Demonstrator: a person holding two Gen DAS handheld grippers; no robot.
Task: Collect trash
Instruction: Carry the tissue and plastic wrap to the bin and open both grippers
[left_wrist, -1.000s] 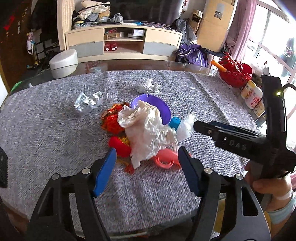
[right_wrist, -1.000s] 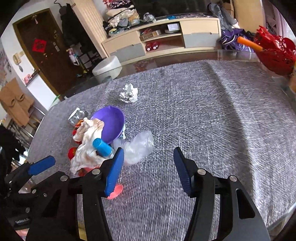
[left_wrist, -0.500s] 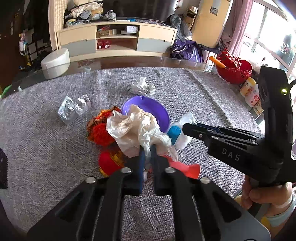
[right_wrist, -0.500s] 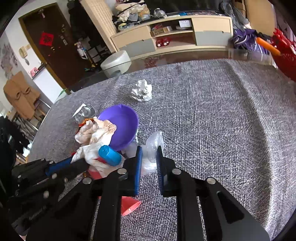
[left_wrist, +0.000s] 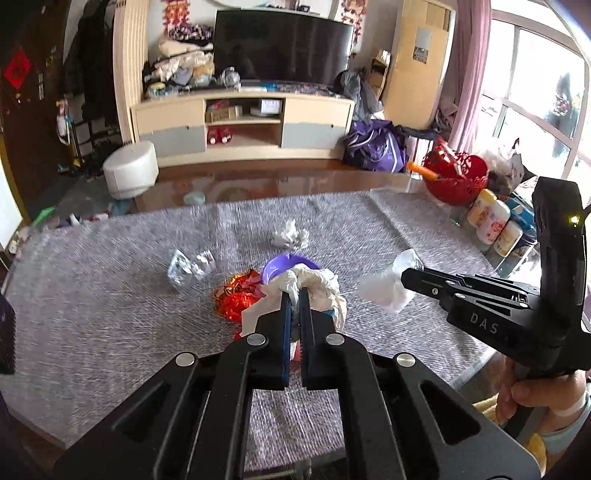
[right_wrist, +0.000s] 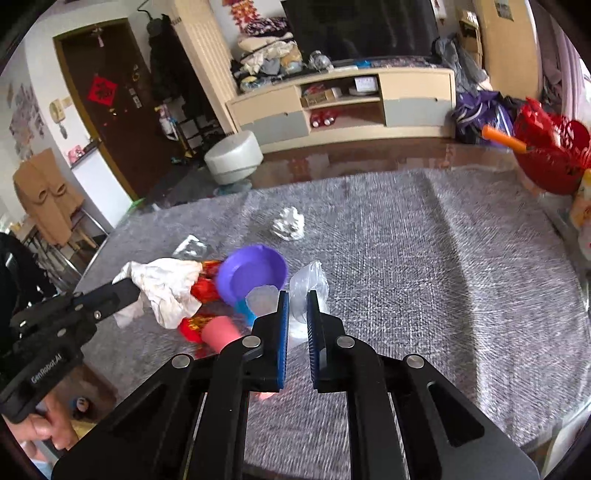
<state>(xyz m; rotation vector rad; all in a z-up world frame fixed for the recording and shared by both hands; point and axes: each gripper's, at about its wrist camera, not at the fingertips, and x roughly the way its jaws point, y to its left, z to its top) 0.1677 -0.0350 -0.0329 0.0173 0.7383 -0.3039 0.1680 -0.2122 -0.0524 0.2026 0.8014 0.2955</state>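
L gripper (left_wrist: 292, 295) clamped on tissue (left_wrist: 317, 288) above bowl (right_wrist: 255, 273) | R gripper (right_wrist: 295, 299) clamped on bag (right_wrist: 308, 284), beside bowl, over cloth (right_wrist: 424, 277) | tip: lift slow, keep grip tight, wads cld slip; foil (right_wrist: 290, 223) left.

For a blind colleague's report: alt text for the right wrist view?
The right gripper is shut on a clear plastic bag above a grey tablecloth, beside a purple bowl; the left gripper holds a crumpled white tissue.

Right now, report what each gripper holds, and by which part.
Left gripper: crumpled white paper towel, pinched at its bunched top. Right gripper: clear plastic bag, by its lower end.
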